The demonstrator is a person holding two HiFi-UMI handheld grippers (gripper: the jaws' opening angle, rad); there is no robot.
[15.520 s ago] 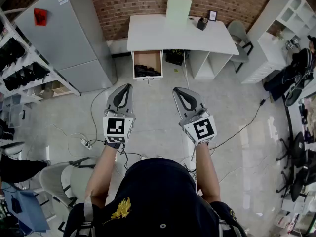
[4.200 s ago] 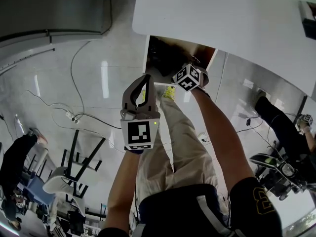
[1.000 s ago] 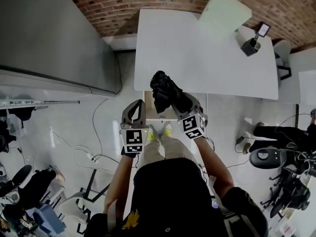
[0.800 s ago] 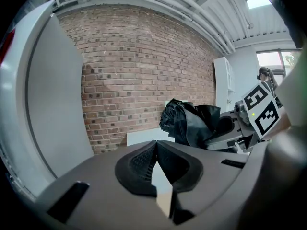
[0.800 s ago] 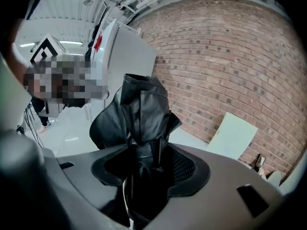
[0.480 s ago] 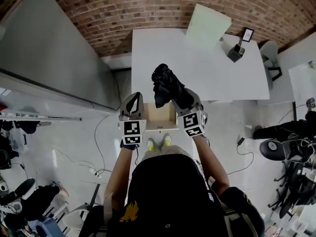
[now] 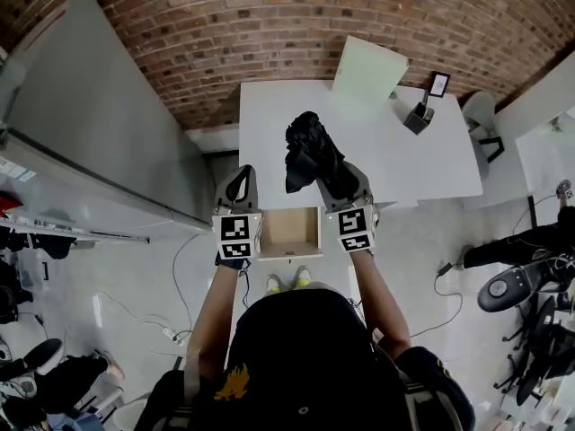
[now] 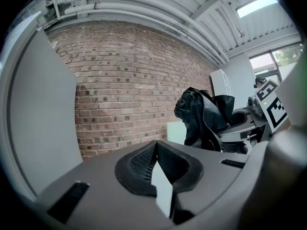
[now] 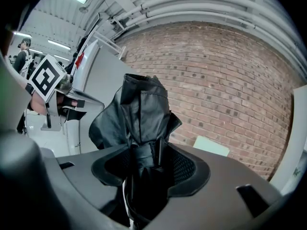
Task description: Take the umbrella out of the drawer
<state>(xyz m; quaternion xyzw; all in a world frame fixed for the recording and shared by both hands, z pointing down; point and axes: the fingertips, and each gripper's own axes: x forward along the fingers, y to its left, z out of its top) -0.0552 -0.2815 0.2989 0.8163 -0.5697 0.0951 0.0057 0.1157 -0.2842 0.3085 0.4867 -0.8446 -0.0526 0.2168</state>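
The black folded umbrella [image 7: 305, 151] is held up above the white desk [image 7: 404, 164], its crumpled canopy pointing away from me. My right gripper [image 7: 334, 178] is shut on its lower end. In the right gripper view the umbrella [image 9: 141, 114] fills the gap between the jaws of the right gripper [image 9: 146, 152]. My left gripper [image 7: 240, 176] hovers to the left of it, shut and empty. In the left gripper view the tips of the left gripper [image 8: 156, 143] meet, and the umbrella [image 8: 204, 116] hangs off to the right. The open drawer [image 7: 290, 232] lies below, between both grippers, its wooden bottom bare.
A tall grey cabinet [image 7: 99, 124] stands left of the desk, with a brick wall [image 7: 269, 16] behind. A pale green board [image 7: 368, 70], a pen holder [image 7: 415, 117] and a small frame [image 7: 437, 83] sit at the desk's back. At the right are a chair [image 7: 481, 119] and a person's legs [image 7: 526, 241].
Both grippers have risen, carrying the umbrella from just above the drawer to over the desk top. The whole open drawer now shows below them.
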